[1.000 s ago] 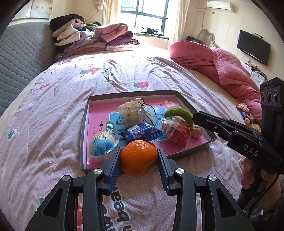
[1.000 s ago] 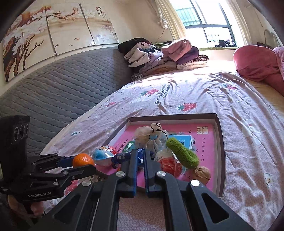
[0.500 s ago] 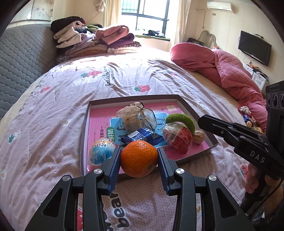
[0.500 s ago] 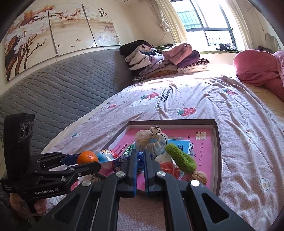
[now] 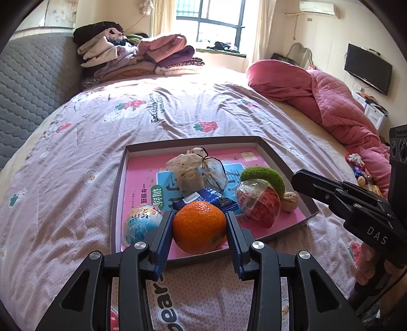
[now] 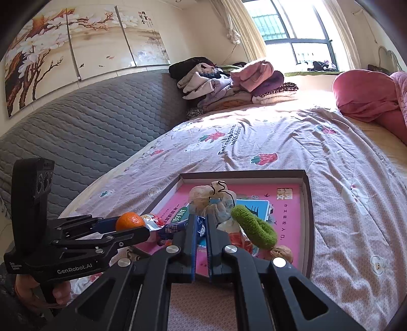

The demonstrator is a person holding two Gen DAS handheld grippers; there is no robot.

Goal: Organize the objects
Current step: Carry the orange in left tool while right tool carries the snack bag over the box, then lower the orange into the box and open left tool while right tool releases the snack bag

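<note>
Dimpled orange – matt cardboard tray

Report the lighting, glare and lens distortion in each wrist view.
Left wrist view: window blown out, sun washes the far bedsheet, fisheye bends the box; mandarin sharp. Right wrist view: window glares, headboard bows, corners black.

Clutter in a shallow box on a bed, much of it half seen

The orange hides the blue wrapper's near end; the mesh pouch's contents are unclear; the box's printed floor is largely covered; small items beside the pink quilt are too small to identify.
</note>
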